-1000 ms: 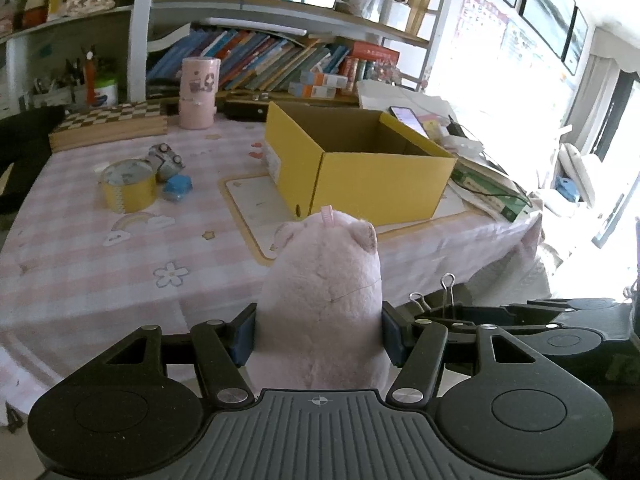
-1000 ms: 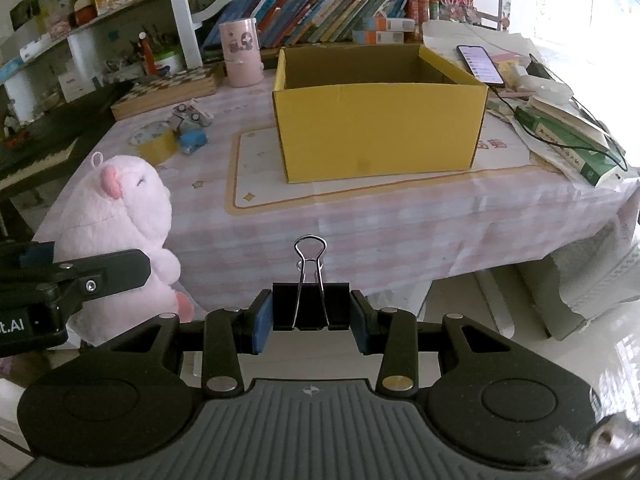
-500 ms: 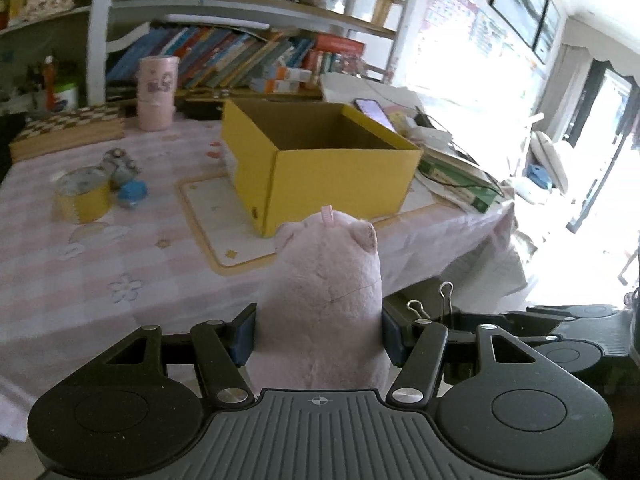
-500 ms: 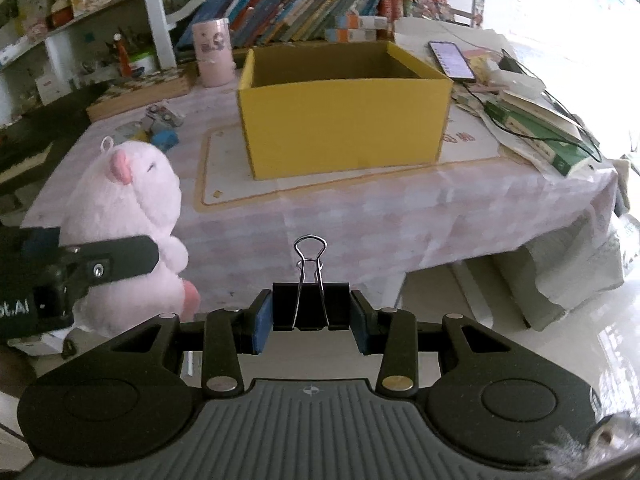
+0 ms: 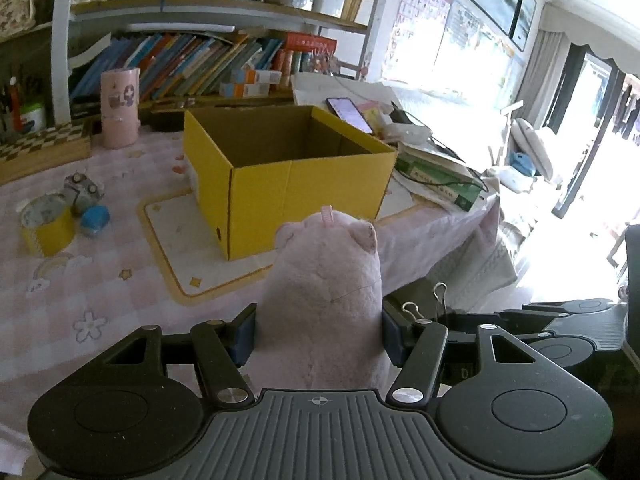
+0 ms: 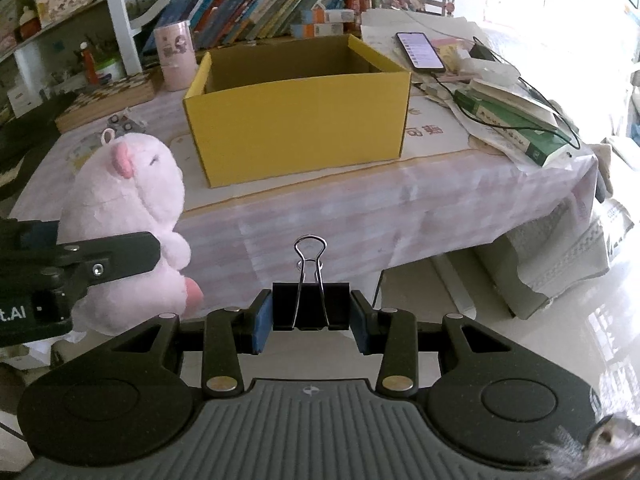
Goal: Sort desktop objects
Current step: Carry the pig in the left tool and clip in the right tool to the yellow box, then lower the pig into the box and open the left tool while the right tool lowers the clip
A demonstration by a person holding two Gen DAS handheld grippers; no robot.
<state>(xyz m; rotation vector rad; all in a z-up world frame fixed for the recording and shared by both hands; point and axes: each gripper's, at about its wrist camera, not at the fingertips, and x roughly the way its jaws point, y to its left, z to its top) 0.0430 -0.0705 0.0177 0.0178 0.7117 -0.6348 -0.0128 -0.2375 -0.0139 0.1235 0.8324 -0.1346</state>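
Plush pig (image 5: 324, 292) and binder clip (image 6: 310, 304) are clamped in the left and right jaws, nothing's dropped into the yellow box (image 6: 296, 120) yet.

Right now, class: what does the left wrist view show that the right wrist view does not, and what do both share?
Only the left wrist view: the yellow tape roll and blue object on the tablecloth, and the plush pig's back.

Only the right wrist view: the plush pig's face, and the black binder clip head-on between the right gripper's jaws.

Both: the plush pig clamped in the left gripper, the open yellow box, the pink cup, the phone and the bookshelf.
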